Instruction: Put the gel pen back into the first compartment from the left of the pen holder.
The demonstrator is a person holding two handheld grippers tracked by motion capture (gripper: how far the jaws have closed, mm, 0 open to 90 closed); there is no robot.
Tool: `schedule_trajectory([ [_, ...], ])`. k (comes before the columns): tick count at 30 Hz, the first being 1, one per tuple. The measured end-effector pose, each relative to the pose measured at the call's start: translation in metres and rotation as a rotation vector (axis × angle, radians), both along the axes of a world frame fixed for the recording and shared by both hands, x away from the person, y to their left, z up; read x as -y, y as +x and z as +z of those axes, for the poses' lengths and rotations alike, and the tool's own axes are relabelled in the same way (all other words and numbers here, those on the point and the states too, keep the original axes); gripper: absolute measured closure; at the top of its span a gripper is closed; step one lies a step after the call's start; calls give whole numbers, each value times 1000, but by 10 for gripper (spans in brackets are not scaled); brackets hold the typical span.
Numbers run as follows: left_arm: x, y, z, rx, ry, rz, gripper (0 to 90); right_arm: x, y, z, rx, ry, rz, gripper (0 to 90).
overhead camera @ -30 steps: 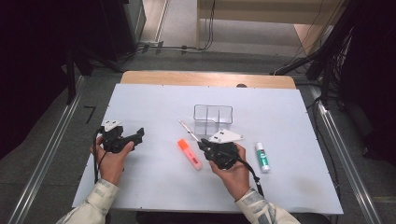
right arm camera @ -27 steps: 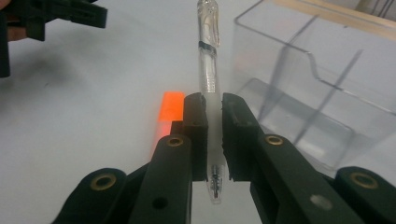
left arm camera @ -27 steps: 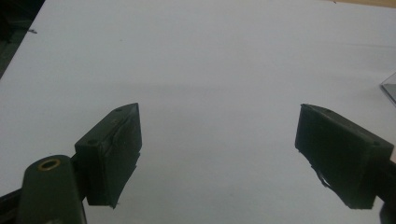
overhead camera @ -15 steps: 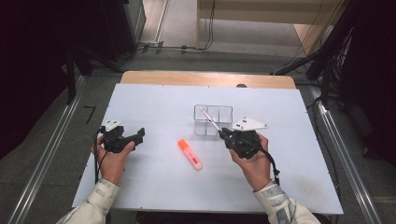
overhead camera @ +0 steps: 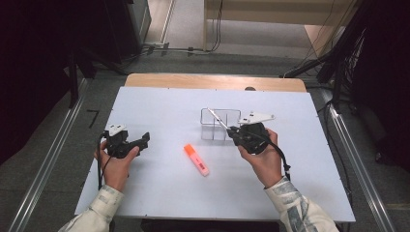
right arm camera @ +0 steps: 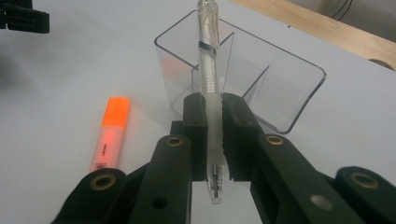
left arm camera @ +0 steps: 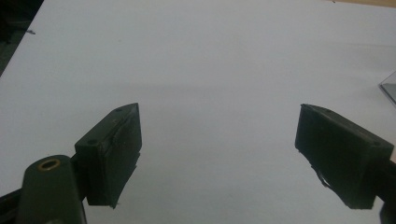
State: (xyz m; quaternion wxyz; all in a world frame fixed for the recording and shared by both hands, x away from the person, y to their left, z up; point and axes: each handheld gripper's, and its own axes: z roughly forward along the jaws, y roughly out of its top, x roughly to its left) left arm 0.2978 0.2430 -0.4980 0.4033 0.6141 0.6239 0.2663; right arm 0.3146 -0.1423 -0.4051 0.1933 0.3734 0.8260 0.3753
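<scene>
R gripper [right arm camera: 214, 126] jaws clamped on clear pen [right arm camera: 208, 70]: see-through barrel, dark band, frosted grip; tip over clear divided organizer [overhead camera: 220, 124]. Orange highlighter [overhead camera: 197, 160] on white table [overhead camera: 159, 111] nearby. L gripper [left arm camera: 219, 154] jaws wide apart, nothing between.

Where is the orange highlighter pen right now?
In the high view the orange highlighter pen lies flat on the white table, between the two grippers, just in front and left of the clear plastic organiser box.
</scene>
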Motion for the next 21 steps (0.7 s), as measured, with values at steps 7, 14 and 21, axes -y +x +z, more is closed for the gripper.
schedule_trajectory([
  [7,0,0,0,-2,-1,-1,154,-1,4,-2,-11,6,0,788],
  [14,0,0,0,1,1,-1,154,0,4,-3,-18,5,0,787],
  [21,0,0,0,1,0,-1,154,0,5,-2,-21,9,0,786],
])
